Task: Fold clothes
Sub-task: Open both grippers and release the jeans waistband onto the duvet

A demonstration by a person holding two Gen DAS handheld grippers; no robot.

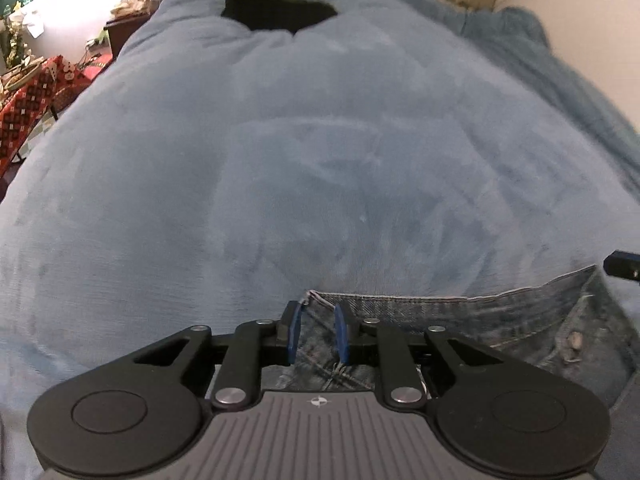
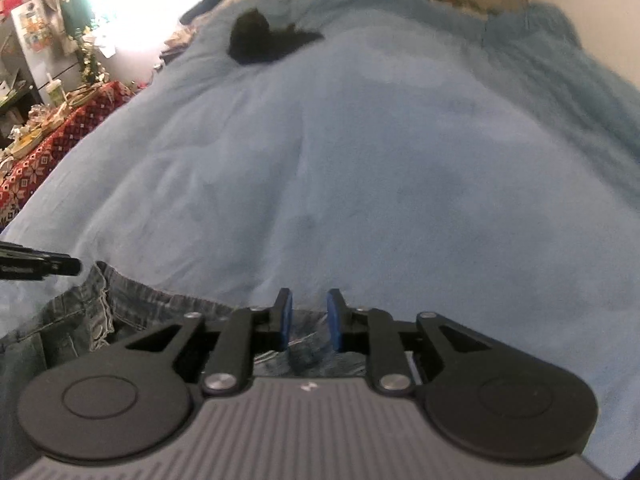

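Two claws are in play over a bed spread with a pale blue blanket (image 1: 320, 152), and both have denim between their blue pads. On the left wrist view, the left claw (image 1: 318, 330) sits nearly closed, its fingers (image 1: 294, 334) pinching the near corner of a pair of blue jeans (image 1: 500, 320), right at the waistband edge, with the fabric bunched up in the narrow gap. That waistband runs off to the right along the bottom of the view, a metal button (image 1: 576, 338) and stitching showing on it, and the tip of the right claw just pokes in at the far right edge. Over to the right wrist view: the right claw (image 2: 308, 320) is likewise drawn in close, a fold of denim caught between its pads, though the cloth there is blurred. The jeans trail away to the left from it, rumpled against the blanket, with the left claw's dark tip visible just above them at the left edge. So the jeans lie at the near edge of the bed, gripped at both ends. Farther up the bed, well apart from all this, a dark garment (image 2: 264, 42) lies in a heap. Beside the bed at left stands a counter under a red patterned cloth (image 2: 52, 152), cluttered with small things.
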